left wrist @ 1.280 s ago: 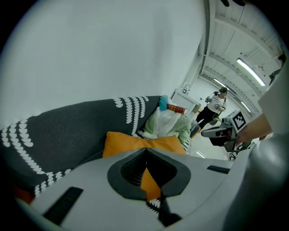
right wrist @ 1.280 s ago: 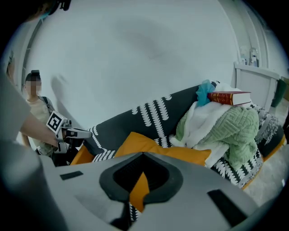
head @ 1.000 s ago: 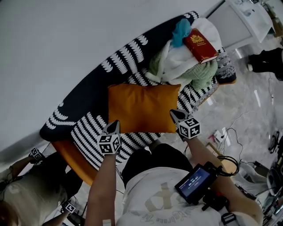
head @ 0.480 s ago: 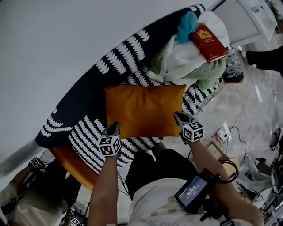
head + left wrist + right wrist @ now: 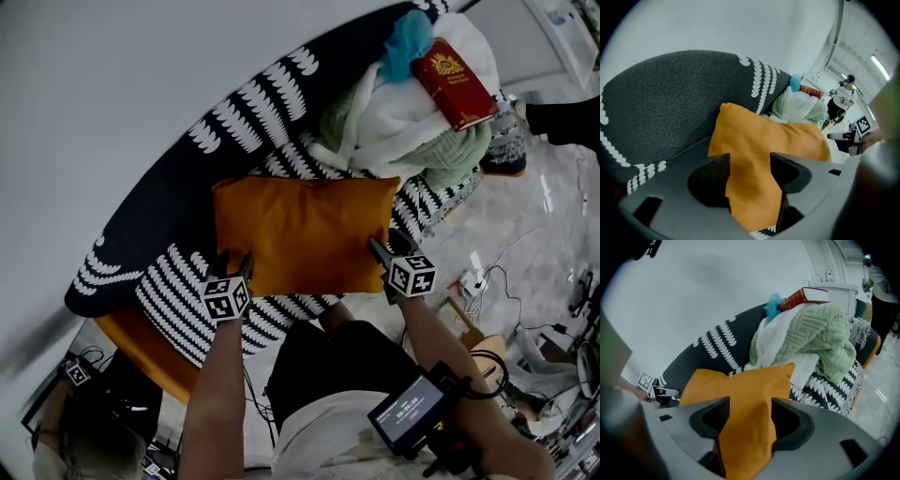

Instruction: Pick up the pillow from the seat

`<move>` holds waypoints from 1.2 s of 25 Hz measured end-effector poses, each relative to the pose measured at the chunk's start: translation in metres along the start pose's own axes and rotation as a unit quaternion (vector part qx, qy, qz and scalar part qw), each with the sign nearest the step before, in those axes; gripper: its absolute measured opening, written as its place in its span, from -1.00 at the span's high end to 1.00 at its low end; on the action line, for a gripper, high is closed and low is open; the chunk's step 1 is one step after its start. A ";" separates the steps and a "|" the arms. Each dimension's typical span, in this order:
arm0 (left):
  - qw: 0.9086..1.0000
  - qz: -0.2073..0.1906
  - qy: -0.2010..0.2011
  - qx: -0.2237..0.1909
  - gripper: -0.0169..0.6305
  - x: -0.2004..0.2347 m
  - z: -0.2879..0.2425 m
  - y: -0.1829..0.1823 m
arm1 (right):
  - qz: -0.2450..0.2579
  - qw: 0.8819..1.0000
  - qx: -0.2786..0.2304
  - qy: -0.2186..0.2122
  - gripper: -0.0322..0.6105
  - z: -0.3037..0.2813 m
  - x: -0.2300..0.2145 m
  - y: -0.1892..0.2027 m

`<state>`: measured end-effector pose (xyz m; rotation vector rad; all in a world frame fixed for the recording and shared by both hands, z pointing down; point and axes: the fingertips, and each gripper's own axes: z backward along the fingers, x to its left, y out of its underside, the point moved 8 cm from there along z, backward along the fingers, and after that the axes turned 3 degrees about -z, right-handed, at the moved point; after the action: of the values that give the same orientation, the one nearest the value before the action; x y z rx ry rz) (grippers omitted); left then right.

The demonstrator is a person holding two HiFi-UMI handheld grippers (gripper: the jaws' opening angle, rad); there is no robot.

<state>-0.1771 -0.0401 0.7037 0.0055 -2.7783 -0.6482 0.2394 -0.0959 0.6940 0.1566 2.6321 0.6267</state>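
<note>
An orange pillow [image 5: 300, 234] lies flat on the black-and-white patterned seat [image 5: 183, 286]. My left gripper [image 5: 234, 259] is at the pillow's near left corner, its jaws opening. In the left gripper view the orange pillow [image 5: 759, 140] fills the gap of the left gripper [image 5: 750, 174]. My right gripper [image 5: 379, 249] is at the near right corner, jaws also opening. In the right gripper view a fold of the pillow [image 5: 740, 385] stands between the jaws of the right gripper [image 5: 750, 419]. The pillow rests on the seat.
A heap of white and green blankets [image 5: 412, 141] with a red book [image 5: 457, 82] on top crowds the seat's right end, touching the pillow's far right corner. The dark backrest [image 5: 159, 211] rises behind. A person [image 5: 89, 441] crouches at lower left. Cables lie on the floor [image 5: 525, 253].
Both grippers have moved forward onto the pillow's near corners. The left gripper's jaws, closed to a point before, now stand apart around the pillow's edge.
</note>
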 end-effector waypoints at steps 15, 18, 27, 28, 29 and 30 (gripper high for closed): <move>0.998 0.042 0.027 0.034 0.56 0.001 -0.032 0.013 | 0.033 0.994 0.099 -0.036 0.31 -0.035 -0.004 0.022; 0.998 0.052 0.041 0.016 0.81 -0.001 -0.024 0.015 | 0.047 0.993 0.101 -0.037 0.52 -0.031 0.001 0.023; 0.998 0.046 0.049 -0.002 0.90 -0.016 0.011 0.023 | 0.045 0.995 0.071 -0.046 0.73 -0.002 0.012 0.024; 0.998 0.048 0.048 -0.003 0.90 -0.017 0.017 0.026 | 0.048 0.995 0.069 -0.049 0.73 0.001 0.014 0.024; 0.998 0.050 0.047 -0.005 0.90 -0.017 0.023 0.029 | 0.052 0.995 0.067 -0.052 0.74 0.002 0.017 0.023; 0.998 0.052 0.045 -0.007 0.90 -0.017 0.028 0.032 | 0.056 0.995 0.066 -0.055 0.74 0.003 0.019 0.022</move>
<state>-0.1666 0.0026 0.6886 -0.1088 -2.6674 -0.6246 0.2238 -0.0706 0.6941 0.3696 2.5707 0.4668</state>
